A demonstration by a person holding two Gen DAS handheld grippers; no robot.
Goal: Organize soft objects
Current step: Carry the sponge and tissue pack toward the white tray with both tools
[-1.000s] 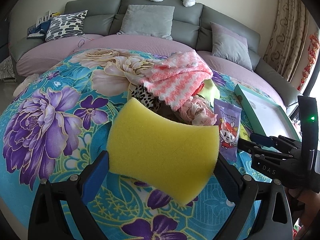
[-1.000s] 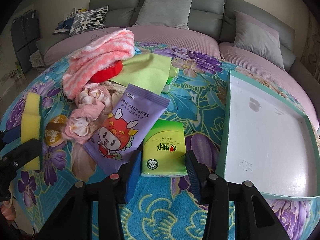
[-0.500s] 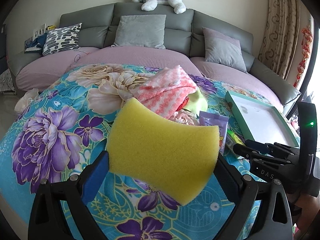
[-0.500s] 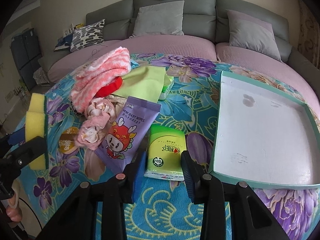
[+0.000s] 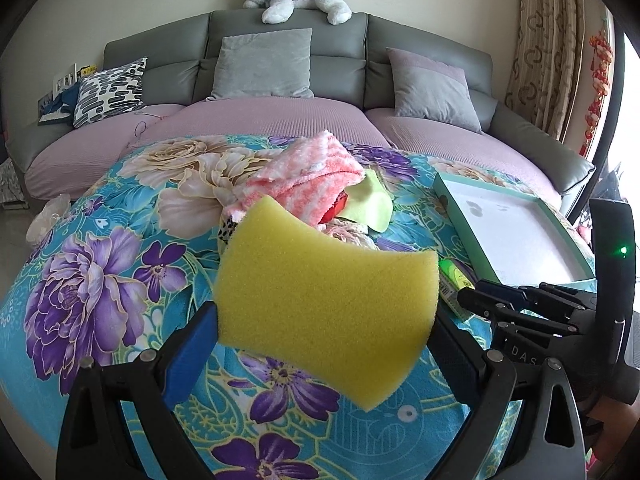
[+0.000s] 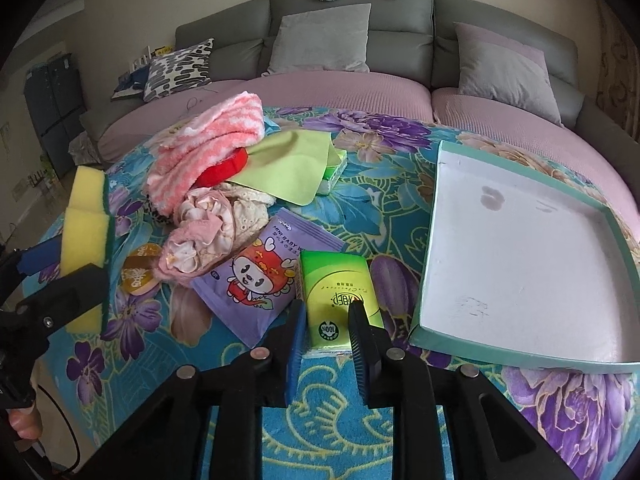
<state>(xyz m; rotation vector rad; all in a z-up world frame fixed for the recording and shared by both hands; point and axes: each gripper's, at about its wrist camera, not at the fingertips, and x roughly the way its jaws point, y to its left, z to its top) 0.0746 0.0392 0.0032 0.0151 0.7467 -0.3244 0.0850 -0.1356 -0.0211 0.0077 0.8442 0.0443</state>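
Note:
A yellow sponge with a green scouring side hangs above the floral cloth, and my left gripper is shut on it. The right wrist view shows that gripper at the far left. My right gripper has its jaws closing on the near end of a green tissue pack, with both pads against its sides. The pack still lies on the cloth, next to a purple baby wipes pack. In the left wrist view the right gripper is at the right.
A white tray with a teal rim lies right of the tissue pack. Behind the wipes are crumpled pink garments, a pink striped towel, a red item and a green cloth. A grey sofa stands behind.
My left gripper has risen with the sponge, so more of the sofa shows. The right gripper's jaws have narrowed around the green tissue pack.

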